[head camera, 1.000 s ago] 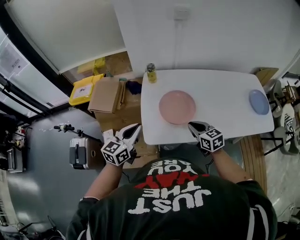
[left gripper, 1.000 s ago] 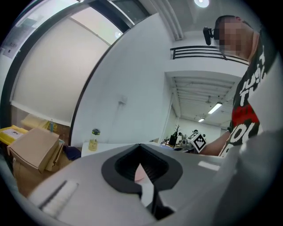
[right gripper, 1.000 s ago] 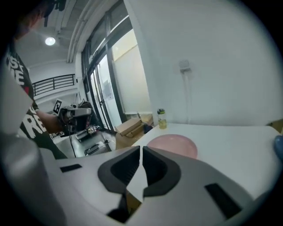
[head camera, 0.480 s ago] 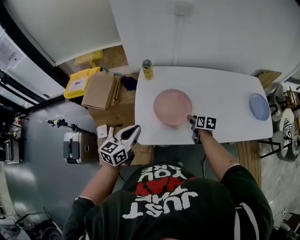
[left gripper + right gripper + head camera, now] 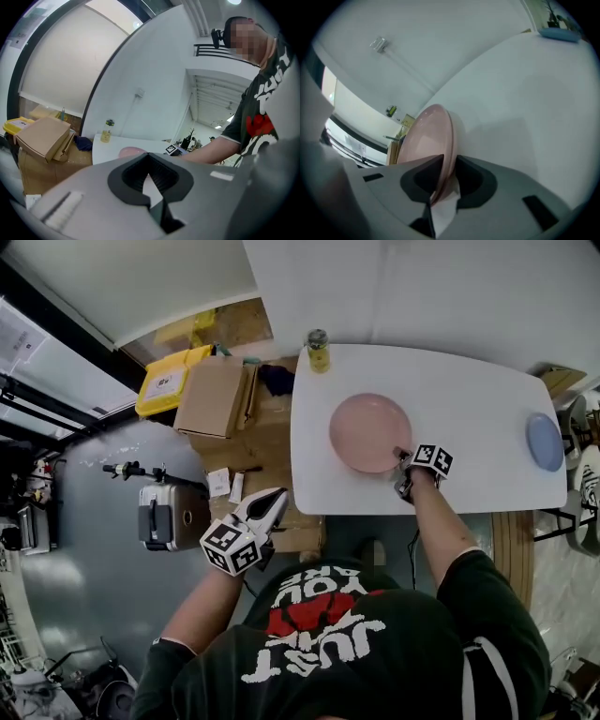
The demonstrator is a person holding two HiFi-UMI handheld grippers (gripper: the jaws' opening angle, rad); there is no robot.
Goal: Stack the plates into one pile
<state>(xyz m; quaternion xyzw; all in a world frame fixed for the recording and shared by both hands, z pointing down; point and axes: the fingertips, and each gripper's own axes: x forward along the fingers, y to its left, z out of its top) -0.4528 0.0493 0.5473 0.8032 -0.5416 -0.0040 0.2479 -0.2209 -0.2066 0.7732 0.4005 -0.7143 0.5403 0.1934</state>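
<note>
A pink plate (image 5: 368,431) lies flat near the middle of the white table (image 5: 469,399). A smaller blue plate (image 5: 544,441) sits at the table's far right end. My right gripper (image 5: 403,460) is at the pink plate's near right rim. In the right gripper view the pink plate's rim (image 5: 426,140) stands between the jaws, which are closing, with a thin gap left on one side. The blue plate (image 5: 558,33) shows far off. My left gripper (image 5: 272,502) hangs off the table's left front corner, shut and holding nothing.
A yellow-capped bottle (image 5: 318,350) stands at the table's far left corner. Cardboard boxes (image 5: 214,397) and a yellow bin (image 5: 169,381) crowd the floor left of the table, with a grey case (image 5: 169,515) nearer me. White wall runs behind the table.
My right gripper has gone forward from the table's front edge to the pink plate's near rim, with its jaws now round that rim. The left gripper has stayed low beside the table.
</note>
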